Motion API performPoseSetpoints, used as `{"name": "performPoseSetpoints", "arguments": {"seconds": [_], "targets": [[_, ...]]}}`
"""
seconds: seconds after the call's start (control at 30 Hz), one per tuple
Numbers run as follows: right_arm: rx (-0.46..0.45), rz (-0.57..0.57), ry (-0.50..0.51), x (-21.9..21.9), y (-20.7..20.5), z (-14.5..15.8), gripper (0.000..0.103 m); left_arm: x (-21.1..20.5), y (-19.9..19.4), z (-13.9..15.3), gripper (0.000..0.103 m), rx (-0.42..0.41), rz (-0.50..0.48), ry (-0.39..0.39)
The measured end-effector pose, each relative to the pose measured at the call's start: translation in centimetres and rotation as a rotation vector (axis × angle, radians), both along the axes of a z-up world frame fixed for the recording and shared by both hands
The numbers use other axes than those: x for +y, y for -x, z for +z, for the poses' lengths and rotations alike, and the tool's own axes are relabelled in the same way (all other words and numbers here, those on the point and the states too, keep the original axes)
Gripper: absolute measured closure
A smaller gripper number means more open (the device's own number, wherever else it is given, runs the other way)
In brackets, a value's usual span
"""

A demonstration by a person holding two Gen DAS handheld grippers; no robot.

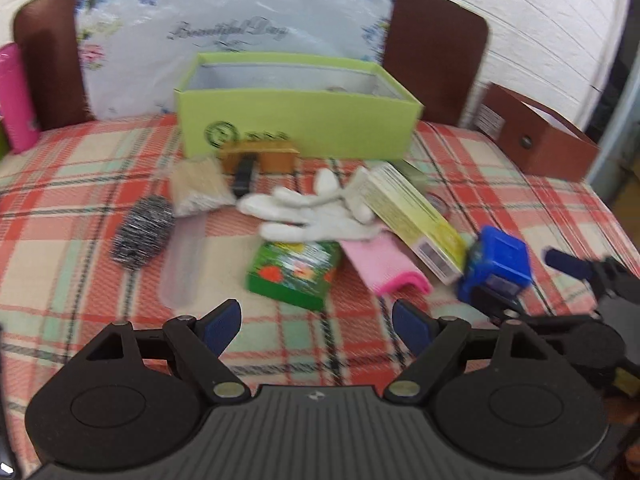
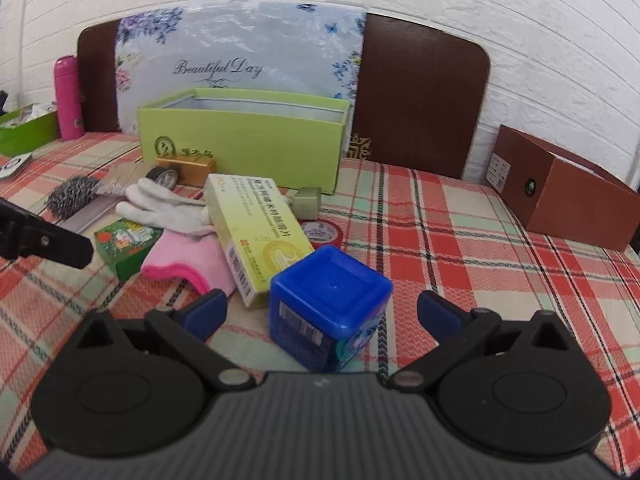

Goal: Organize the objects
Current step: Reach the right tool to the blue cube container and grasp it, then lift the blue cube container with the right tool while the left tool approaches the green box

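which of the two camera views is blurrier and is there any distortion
Left wrist view: motion-blurred, the print on the green box smeared. Right wrist view: sharp, the medicine box lettering crisp. Both: fisheye bends the wall lines and darkens the corners.

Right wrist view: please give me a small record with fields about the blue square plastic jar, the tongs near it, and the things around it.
item: blue square plastic jar, lid on, label on its side
surface: red and green plaid cloth
right tongs: open, one finger at each side of the jar, not touching it
left tongs: open, empty
neighbour: yellow-green cardboard medicine box, tilted, resting on the pink folded cloth
container: open light green cardboard box, behind the pile
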State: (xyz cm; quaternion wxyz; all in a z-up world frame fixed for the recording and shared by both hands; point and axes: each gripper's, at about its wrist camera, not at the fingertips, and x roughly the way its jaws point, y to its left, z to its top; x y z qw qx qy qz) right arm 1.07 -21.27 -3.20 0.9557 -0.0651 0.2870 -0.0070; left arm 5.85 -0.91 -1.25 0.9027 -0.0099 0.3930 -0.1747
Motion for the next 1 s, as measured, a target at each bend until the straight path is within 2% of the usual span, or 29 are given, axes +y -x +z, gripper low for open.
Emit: {"name": "performPoseSetpoints", "arguments": {"seconds": [0.07,0.17,0.2,0.23,0.27,0.37,0.43,0.53,0.63,0.77,0.87,0.9,0.93,1.0], "targets": [[-0.004,0.013,0.011,0.2,-0.6,-0.1,0.000,-0.3,0.1,-0.6,0.017,0.018,-0.039,0.015],[-0.006,-0.007,-0.021,-0.4,-1.9,-0.1,0.000,-0.2,-0.1,-0.9,0.017,0.017,-0.028,0.005],[0.003,-0.021,-0.037,-0.7,-2.1,-0.1,0.005,0.1,-0.6,-1.0,0.017,0.014,-0.007,0.002],[0.006,-0.031,-0.068,-1.2,-2.1,-0.2,0.027,0.3,-1.0,-1.0,0.017,0.014,0.008,0.002],[0.013,-0.033,-0.102,-1.7,-2.0,-0.2,0.031,0.7,-1.6,-1.2,0.017,0.013,0.022,0.005],[0.019,-0.042,-0.172,-2.9,-0.7,-0.2,0.032,1.3,-3.2,-1.9,0.019,0.015,0.032,0.010],[0.032,-0.037,-0.183,-3.3,0.4,0.0,0.032,1.4,-4.2,-2.5,0.031,0.029,0.036,0.004],[0.050,-0.014,-0.213,-3.4,1.7,0.3,0.031,1.0,-5.5,-3.2,0.031,0.044,0.021,0.022],[0.069,0.010,-0.209,-2.8,2.2,0.6,0.031,-0.4,-6.2,-3.9,0.030,0.029,0.006,-0.030],[0.098,0.127,-0.249,-1.5,2.7,0.9,0.031,0.0,-5.5,-4.0,0.034,0.017,0.001,-0.040],[0.109,0.170,-0.228,-0.3,2.7,0.9,0.031,0.9,-3.6,-3.8,0.034,0.025,0.005,-0.058],[0.108,0.170,-0.211,0.1,2.7,0.8,0.027,1.3,-2.7,-3.8,0.033,0.028,0.014,-0.068],[0.104,0.156,-0.192,0.5,2.7,0.8,0.017,1.7,-2.0,-3.7,0.033,0.034,0.030,-0.073],[0.098,0.130,-0.176,0.9,2.7,0.6,0.013,2.2,-0.9,-3.4,0.032,0.029,0.058,-0.074]]}}
